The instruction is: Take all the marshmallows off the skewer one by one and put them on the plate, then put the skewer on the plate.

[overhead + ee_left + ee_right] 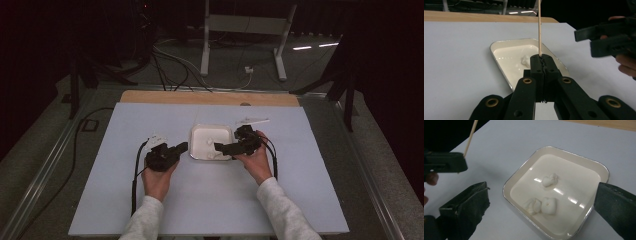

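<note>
1. The left gripper [541,65] has its jaws pressed together on a thin wooden skewer [539,27], which stands upright out of the jaw tips.
2. The right gripper [541,207] has its jaws spread wide apart with nothing between them; they frame the near part of a white square dish [596,167].
3. In the high view the left gripper [180,147] sits just left of the dish [197,150], and the right gripper [220,147] reaches over the dish's near right corner.
4. Three white marshmallow-like pieces lie in the dish: one [549,180] toward the middle and two [541,205] side by side, nearer the right gripper.
5. The dish rests near the middle of a pale blue table sheet [210,200].
6. Each gripper is held by a hand in a light grey sleeve [287,215].
</note>
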A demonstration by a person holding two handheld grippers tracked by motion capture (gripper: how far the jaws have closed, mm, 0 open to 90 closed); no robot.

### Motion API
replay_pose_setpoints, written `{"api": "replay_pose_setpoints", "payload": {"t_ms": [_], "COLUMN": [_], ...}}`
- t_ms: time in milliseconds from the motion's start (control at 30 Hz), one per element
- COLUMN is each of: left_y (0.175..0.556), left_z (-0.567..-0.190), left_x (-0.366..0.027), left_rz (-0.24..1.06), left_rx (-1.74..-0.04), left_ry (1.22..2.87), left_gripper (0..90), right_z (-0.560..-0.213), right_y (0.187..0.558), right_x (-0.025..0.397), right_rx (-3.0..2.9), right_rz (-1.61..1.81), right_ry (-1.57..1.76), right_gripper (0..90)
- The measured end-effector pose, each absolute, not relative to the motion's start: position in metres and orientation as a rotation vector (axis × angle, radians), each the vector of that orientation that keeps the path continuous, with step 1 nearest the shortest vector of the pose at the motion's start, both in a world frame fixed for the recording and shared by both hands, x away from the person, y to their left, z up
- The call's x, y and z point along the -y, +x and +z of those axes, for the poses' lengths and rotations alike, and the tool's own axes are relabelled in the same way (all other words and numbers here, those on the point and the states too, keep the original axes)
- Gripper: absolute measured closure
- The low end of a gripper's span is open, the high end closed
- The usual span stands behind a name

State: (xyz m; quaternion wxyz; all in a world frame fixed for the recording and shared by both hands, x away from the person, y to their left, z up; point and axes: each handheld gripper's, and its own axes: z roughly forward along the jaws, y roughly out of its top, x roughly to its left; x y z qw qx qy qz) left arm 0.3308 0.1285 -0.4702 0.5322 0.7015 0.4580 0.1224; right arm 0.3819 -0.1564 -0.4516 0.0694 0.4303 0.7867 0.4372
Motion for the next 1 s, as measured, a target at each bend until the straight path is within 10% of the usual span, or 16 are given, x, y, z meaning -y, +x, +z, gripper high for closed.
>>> {"api": "replay_pose_setpoints", "payload": {"t_ms": [1000], "left_y": [0.379], "left_z": [-0.489], "left_x": [-0.091], "left_rz": [0.305], "left_rx": [-1.246], "left_ry": [1.74], "left_gripper": [90.0], "right_z": [-0.458], "right_y": [0.329], "right_x": [0.205], "right_rx": [-2.257], "right_rz": [1.329], "right_ry": [1.22], "right_gripper": [0.0]}}
